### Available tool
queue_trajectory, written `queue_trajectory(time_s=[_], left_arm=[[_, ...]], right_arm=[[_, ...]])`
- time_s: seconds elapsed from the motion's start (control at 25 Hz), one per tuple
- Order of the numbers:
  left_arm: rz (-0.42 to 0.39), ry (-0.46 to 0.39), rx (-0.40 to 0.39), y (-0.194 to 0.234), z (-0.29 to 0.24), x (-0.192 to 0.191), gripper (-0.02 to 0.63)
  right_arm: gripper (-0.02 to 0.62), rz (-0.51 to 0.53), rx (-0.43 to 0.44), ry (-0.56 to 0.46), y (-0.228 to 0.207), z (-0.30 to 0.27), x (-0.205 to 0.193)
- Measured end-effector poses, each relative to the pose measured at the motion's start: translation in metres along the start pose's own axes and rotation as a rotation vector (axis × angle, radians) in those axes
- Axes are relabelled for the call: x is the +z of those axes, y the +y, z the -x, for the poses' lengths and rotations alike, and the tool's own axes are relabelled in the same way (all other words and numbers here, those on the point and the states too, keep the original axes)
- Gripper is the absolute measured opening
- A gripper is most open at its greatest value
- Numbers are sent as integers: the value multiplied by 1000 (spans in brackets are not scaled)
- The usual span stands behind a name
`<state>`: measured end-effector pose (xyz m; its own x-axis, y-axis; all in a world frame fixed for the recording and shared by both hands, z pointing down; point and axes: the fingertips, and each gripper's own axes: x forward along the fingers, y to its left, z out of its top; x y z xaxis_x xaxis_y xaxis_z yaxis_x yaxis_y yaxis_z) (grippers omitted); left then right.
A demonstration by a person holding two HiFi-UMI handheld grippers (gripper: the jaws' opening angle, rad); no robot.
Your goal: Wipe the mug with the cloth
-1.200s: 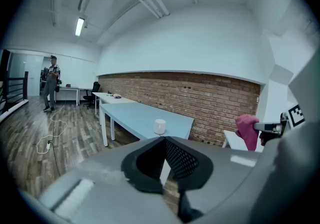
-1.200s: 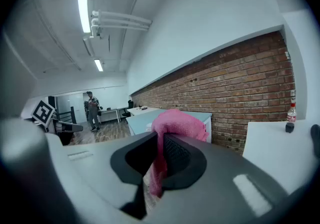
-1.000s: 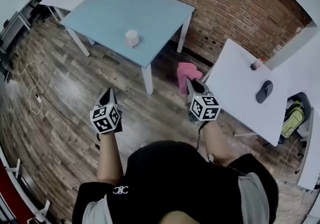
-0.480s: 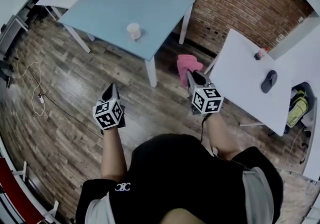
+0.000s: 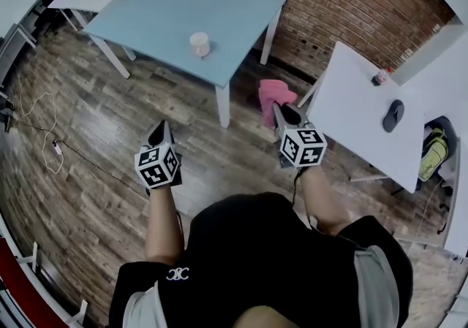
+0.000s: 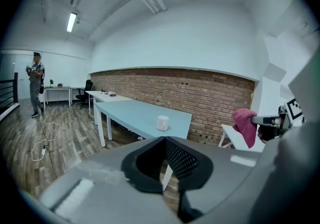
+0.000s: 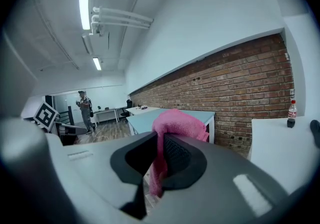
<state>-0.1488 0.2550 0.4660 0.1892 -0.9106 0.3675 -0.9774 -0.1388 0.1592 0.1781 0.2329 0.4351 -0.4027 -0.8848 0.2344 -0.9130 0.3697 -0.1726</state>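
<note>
Compared with a second ago, the light-blue table [image 5: 168, 5] has shifted slightly in the head view. Both tools have edged forward over the wooden floor [image 5: 88, 129], so the person appears to be approaching and wiping has not begun. The left tool [image 5: 161, 128] is closed on nothing. The right tool [image 5: 282, 110] is clamped on the pink cloth [image 5: 274, 93], as before. The white mug [image 5: 199, 44] stands on the table, well apart from both tools.

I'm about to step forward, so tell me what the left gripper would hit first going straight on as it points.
Nothing near. The left gripper, jaws shut, aims over wood floor toward the blue table, about in line with the white mug. Probably the table's near edge first, though depth is unclear.
</note>
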Motion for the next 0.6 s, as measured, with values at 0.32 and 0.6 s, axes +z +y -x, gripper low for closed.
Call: queue_trajectory(time_s=[0.32, 0.6], left_arm=[[0, 16, -41, 15, 2, -14, 3], [-5, 31, -49, 20, -5, -20, 3]], right_arm=[[37, -8, -39, 26, 18, 10, -21], [37, -11, -38, 47, 20, -1, -32]])
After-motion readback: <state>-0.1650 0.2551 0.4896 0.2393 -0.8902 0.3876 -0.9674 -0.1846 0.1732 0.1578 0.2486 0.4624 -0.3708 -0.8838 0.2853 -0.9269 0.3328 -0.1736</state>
